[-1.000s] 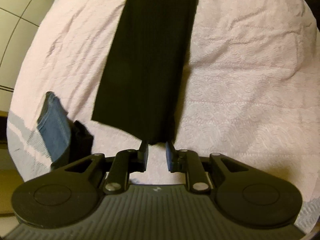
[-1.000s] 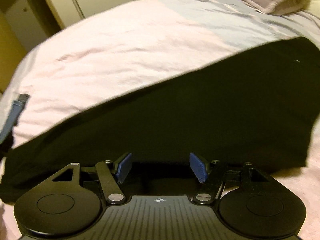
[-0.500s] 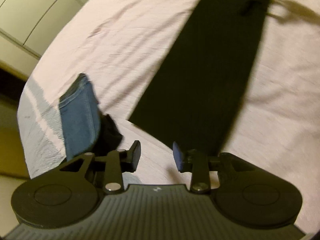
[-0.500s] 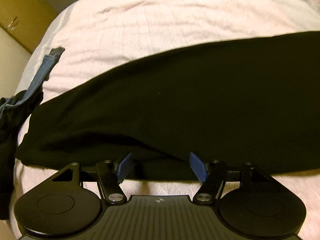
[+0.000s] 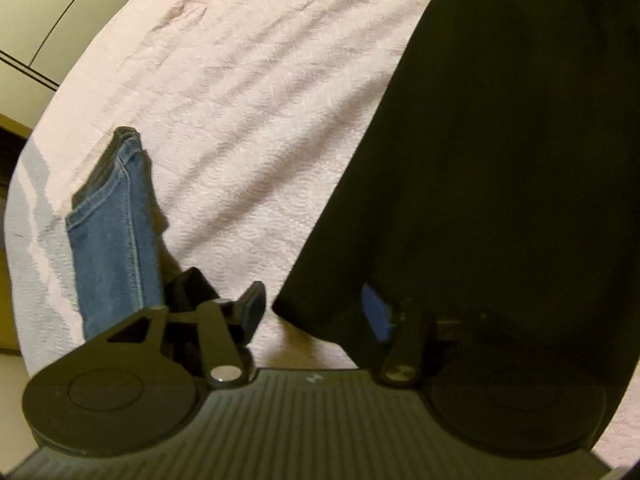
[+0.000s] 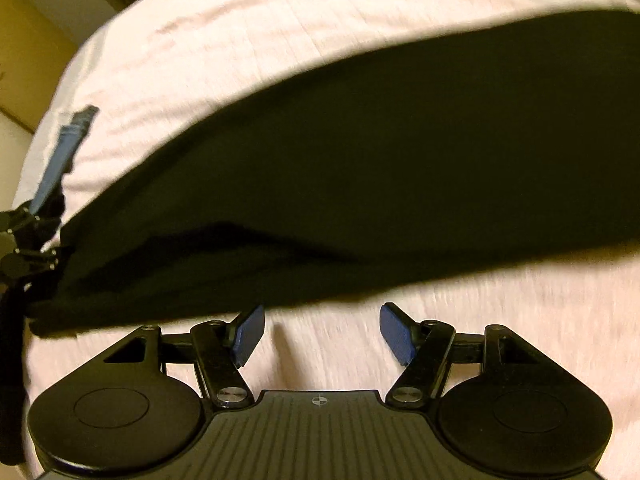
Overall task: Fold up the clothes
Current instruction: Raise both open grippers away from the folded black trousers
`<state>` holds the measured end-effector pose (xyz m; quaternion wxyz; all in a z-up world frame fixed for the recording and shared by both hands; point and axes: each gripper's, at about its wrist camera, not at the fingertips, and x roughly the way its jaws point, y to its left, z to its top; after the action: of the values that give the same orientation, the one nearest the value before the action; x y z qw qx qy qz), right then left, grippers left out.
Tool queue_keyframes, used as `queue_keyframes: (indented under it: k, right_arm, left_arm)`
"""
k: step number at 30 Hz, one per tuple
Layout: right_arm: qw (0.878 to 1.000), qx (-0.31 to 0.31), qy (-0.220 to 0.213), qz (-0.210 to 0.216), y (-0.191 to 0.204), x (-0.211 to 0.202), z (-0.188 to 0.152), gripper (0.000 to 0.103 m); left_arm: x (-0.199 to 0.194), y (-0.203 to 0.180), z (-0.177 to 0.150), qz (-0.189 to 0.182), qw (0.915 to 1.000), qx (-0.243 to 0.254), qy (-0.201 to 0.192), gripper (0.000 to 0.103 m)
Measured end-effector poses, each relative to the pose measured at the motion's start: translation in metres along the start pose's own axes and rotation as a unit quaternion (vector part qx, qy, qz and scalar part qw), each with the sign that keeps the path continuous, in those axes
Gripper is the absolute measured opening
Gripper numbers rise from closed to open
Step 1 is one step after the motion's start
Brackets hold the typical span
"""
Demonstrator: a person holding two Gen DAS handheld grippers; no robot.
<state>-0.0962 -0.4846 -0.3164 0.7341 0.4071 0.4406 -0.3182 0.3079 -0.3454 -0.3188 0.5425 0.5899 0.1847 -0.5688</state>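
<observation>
A long black garment (image 5: 500, 152) lies flat on the pink bedspread (image 5: 248, 92). My left gripper (image 5: 314, 312) is open at the garment's near corner, with the cloth's edge lying between its fingers. In the right wrist view the same black garment (image 6: 360, 184) stretches across the bed, its near edge lifted and doubled at the left. My right gripper (image 6: 320, 330) is open and empty over bare bedspread (image 6: 480, 288), just short of the garment's edge. The left gripper shows at the far left of that view (image 6: 24, 248).
Folded blue jeans (image 5: 112, 248) lie on a dark folded item (image 5: 188, 288) near the bed's left edge; they also show in the right wrist view (image 6: 64, 156). Pale cupboard fronts (image 5: 52, 12) stand beyond the bed. A wooden door (image 6: 24, 52) is at the far left.
My left gripper opened wider and moved onto the garment's near corner. My right gripper drew back off the garment, and the garment's near left edge has risen.
</observation>
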Motion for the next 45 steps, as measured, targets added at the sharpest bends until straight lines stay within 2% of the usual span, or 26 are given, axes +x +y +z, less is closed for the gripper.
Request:
queue_keyframes:
  k: [3,4,7,11,14,18,24,30,35,45]
  right_arm:
    - [1.0,0.016,0.01,-0.013,-0.003,-0.014,-0.017,0.067]
    - [1.0,0.019,0.011,-0.019,-0.004,-0.021,-0.021,0.067]
    - [0.999,0.028,0.01,-0.043,-0.01,-0.048,-0.034,0.067]
    - [0.996,0.049,-0.006,-0.078,-0.012,-0.088,-0.045,0.068]
    - [0.992,0.057,-0.027,-0.11,-0.011,-0.12,-0.051,0.08]
    - [0.984,0.057,-0.058,-0.156,0.0,-0.158,-0.057,0.083]
    - [0.976,0.022,-0.083,-0.198,0.022,-0.2,-0.058,0.084]
    - [0.975,-0.042,-0.079,-0.206,0.035,-0.221,-0.055,0.084]
    - [0.975,-0.088,-0.063,-0.194,0.032,-0.232,-0.062,0.084]
    - [0.977,-0.076,-0.086,-0.181,0.006,-0.267,-0.095,0.084]
  left_arm:
    - [-0.019,-0.003,0.001,0.015,0.9998,0.015,-0.002,0.042]
    - [-0.03,-0.004,0.0,0.015,0.9998,0.012,-0.008,0.042]
    - [-0.061,-0.01,-0.002,0.011,0.9996,0.0,-0.024,0.043]
    - [-0.095,-0.036,-0.009,-0.01,0.9995,-0.012,-0.028,0.044]
    - [-0.119,-0.057,-0.016,-0.024,0.999,-0.022,-0.03,0.045]
    - [-0.149,-0.075,-0.026,-0.03,0.9982,-0.038,-0.034,0.049]
    - [-0.191,-0.076,-0.035,-0.026,0.993,-0.109,-0.038,0.054]
    - [-0.232,-0.081,-0.031,-0.002,0.9863,-0.157,-0.049,0.059]
    - [-0.259,-0.095,-0.027,0.007,0.981,-0.19,-0.04,0.062]
    - [-0.299,-0.138,-0.012,0.015,0.9783,-0.199,-0.054,0.067]
